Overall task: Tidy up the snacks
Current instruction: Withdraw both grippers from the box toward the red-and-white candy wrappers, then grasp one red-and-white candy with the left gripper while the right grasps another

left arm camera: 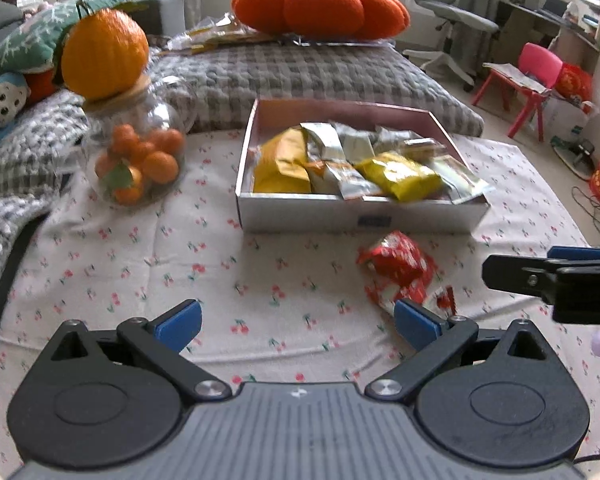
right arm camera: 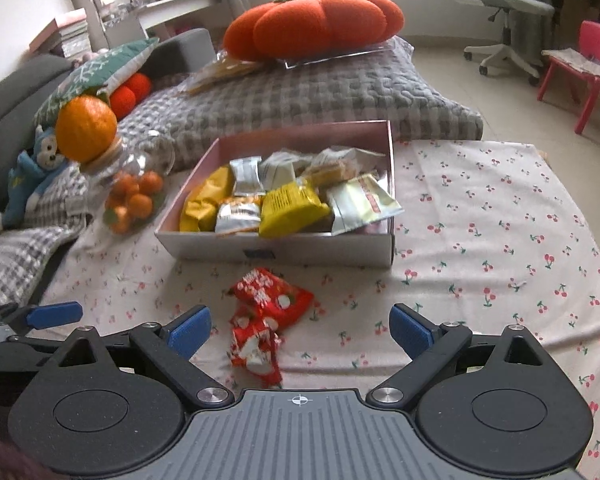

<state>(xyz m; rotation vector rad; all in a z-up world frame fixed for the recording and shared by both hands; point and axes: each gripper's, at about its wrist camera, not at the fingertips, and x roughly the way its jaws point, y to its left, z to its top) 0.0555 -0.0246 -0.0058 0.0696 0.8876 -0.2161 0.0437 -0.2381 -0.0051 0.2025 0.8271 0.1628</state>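
Right, both grippers, left (left arm camera: 297, 322) & right (right arm camera: 300, 326), gape wide w/ nothing held. Red snack packets (right arm camera: 266, 316), maybe two, lie on the cherry cloth (right arm camera: 500, 240) just before the box's (right arm camera: 276, 250) front wall.

right gripper (right arm camera: 300, 330) agape | red snack packets (right arm camera: 266, 312) between — box (right arm camera: 276, 250) beyond

left black two-finger gripper with blue pads (left arm camera: 298, 326): jaws wide apart, nothing between | right black two-finger gripper with blue pads (right arm camera: 300, 330): jaws wide apart, tilted downward
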